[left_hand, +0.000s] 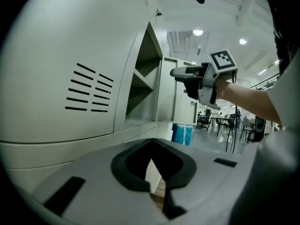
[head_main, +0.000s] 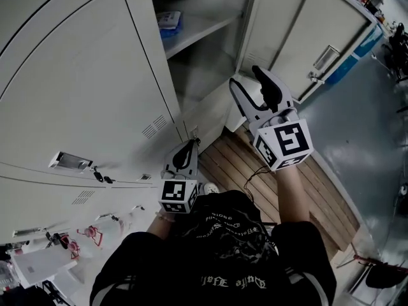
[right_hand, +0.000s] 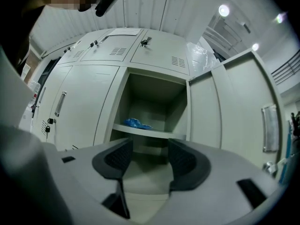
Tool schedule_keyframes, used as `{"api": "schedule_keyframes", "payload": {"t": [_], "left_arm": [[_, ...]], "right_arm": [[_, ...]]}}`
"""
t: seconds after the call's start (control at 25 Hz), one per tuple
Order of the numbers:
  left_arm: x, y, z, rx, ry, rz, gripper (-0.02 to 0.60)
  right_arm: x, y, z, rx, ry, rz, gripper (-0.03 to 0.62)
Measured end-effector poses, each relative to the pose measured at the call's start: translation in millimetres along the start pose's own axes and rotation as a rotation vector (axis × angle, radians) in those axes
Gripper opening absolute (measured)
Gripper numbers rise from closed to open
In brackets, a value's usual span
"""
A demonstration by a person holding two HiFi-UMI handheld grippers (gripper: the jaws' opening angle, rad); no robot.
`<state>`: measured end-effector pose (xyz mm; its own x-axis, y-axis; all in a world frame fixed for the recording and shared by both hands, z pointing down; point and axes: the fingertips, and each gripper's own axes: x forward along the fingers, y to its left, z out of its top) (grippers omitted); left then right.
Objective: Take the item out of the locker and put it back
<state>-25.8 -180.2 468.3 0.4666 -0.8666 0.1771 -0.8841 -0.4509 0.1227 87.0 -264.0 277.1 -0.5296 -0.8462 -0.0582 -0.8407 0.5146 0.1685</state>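
While the right gripper (right_hand: 150,157) is raised in front of the open locker (right_hand: 151,92), its jaws stand wide apart and hold nothing. The blue item (right_hand: 136,123) lies on the locker's shelf (right_hand: 154,132), well apart from these jaws. The left gripper (left_hand: 152,163) hangs lower, near a closed door (left_hand: 61,55) with vent slits; its jaws are pressed together and are empty. The open door (right_hand: 234,116) stands at the right of the compartment, whose mouth faces the right gripper.
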Motion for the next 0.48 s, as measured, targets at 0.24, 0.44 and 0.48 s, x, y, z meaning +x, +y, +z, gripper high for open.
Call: {"api": "schedule_keyframes", "payload": {"t": [0.24,0.44,0.48], "left_arm": [[3,-4,3,0.005,-0.01,-0.017,0.006],[1,-3,10,0.012,-0.04,-0.008,0.006],[1,-3,11,0.013,-0.046,-0.006,0.006]], "right_arm": [[-17,-2,-18,0.021,0.018,-0.052,0.235],[-29,-2,-37,0.055,0.04,-0.082,0.222],[-31,-1,-42,0.056,0.05,-0.087,0.222]]}}
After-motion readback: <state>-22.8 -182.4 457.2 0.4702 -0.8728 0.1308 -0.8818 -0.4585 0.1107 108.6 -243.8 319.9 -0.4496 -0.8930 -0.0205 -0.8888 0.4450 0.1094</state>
